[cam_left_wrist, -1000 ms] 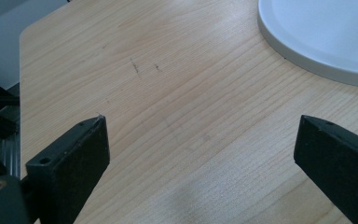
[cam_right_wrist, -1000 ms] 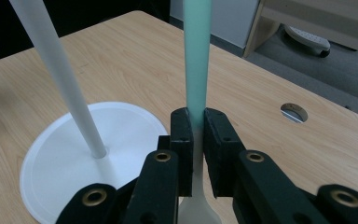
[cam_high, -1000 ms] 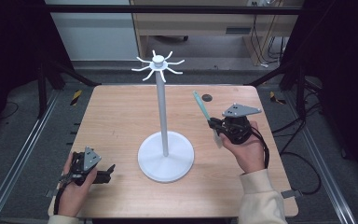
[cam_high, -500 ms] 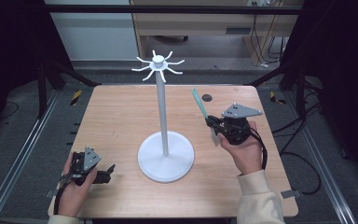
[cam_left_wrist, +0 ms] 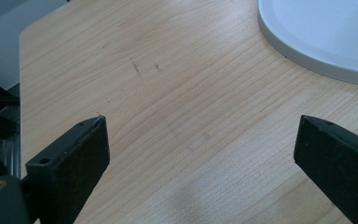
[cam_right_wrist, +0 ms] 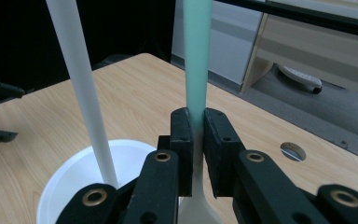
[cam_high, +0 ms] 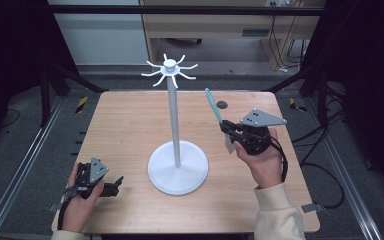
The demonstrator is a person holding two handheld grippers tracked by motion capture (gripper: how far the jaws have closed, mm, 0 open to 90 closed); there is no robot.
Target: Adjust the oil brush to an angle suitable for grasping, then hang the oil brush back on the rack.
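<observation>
A white stand rises mid-table: a thin pole (cam_high: 174, 120) on a round base (cam_high: 178, 167), with a ring of hooks (cam_high: 170, 67) on top. To its right, above the table, my right gripper (cam_high: 227, 129) is shut on a utensil with a teal handle (cam_high: 213, 105) that points up and away and a white end (cam_high: 228, 142) below the jaws. In the right gripper view the jaws (cam_right_wrist: 196, 126) clamp the handle (cam_right_wrist: 196, 56), with the pole (cam_right_wrist: 81, 84) to the left. My left gripper (cam_high: 115, 184) rests on the table at the front left, open, nothing between its fingers (cam_left_wrist: 200, 135).
The wooden table (cam_high: 130, 125) has a small round hole (cam_high: 222, 104) near its back right. The stand's base rim (cam_left_wrist: 321, 37) lies ahead and to the right of the left jaws. Metal rails run along both sides of the table, and cables trail on the floor at right.
</observation>
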